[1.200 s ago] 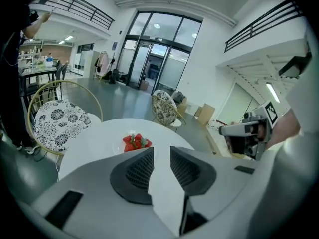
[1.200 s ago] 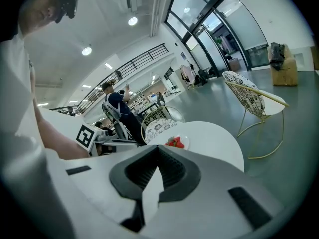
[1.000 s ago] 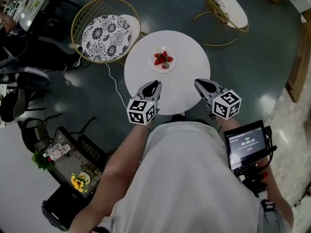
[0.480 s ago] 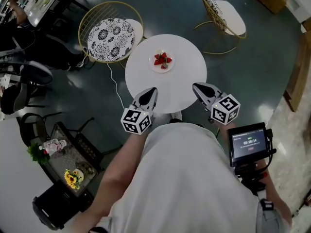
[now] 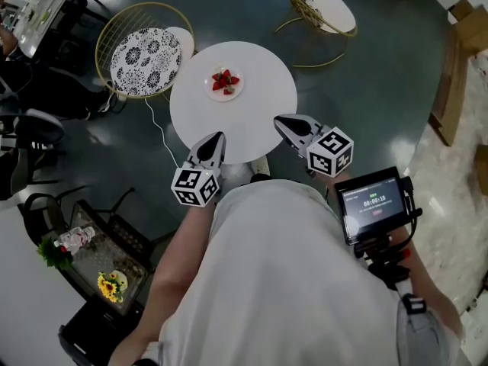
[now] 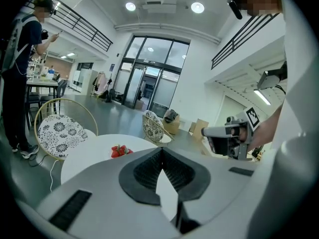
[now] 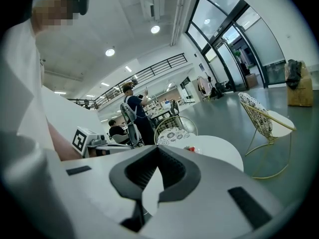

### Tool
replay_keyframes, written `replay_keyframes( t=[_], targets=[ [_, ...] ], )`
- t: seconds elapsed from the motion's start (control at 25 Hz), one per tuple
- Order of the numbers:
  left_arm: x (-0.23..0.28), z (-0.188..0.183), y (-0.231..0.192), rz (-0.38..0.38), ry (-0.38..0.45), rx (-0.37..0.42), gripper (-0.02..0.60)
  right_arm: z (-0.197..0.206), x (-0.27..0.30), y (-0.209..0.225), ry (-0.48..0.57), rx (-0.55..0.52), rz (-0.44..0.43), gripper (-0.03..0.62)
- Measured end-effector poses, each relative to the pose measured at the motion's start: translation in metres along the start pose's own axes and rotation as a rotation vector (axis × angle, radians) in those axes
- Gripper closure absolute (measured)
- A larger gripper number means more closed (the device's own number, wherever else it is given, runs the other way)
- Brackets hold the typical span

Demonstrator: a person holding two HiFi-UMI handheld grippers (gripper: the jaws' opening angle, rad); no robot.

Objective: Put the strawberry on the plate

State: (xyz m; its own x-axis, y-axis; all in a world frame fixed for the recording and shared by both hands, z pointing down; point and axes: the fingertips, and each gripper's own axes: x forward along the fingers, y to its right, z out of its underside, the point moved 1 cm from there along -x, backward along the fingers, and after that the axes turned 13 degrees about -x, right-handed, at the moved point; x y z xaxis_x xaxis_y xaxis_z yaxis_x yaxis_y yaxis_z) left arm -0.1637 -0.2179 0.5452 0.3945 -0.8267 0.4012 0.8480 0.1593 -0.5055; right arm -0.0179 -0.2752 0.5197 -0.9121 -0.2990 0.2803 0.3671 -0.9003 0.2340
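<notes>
1. The round white counter (image 5: 259,105) stood on a dark floor, with a patterned chair (image 5: 145,52) beside its far left edge.
2. The strawberries (image 5: 225,80) lay heaped on the small plate (image 5: 226,96) at the counter's far side, so we judged the task done. They were too small for us to tell their long axes.
3. We held the left hand-held gripper (image 5: 216,136) and the right hand-held gripper (image 5: 279,119) over the near edge, both closed on nothing.
4. The plate lay ahead of the left one, the nearer, with bare counter between.
</notes>
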Motion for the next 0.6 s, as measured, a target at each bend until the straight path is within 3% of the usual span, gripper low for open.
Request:
replay_keyframes(
  t=[0.6],
  targets=[
    [0.005, 0.002, 0.001, 0.004, -0.008, 0.001, 0.574, 0.001, 0.003, 0.001, -0.002, 0.003, -0.011, 0.588]
  ],
)
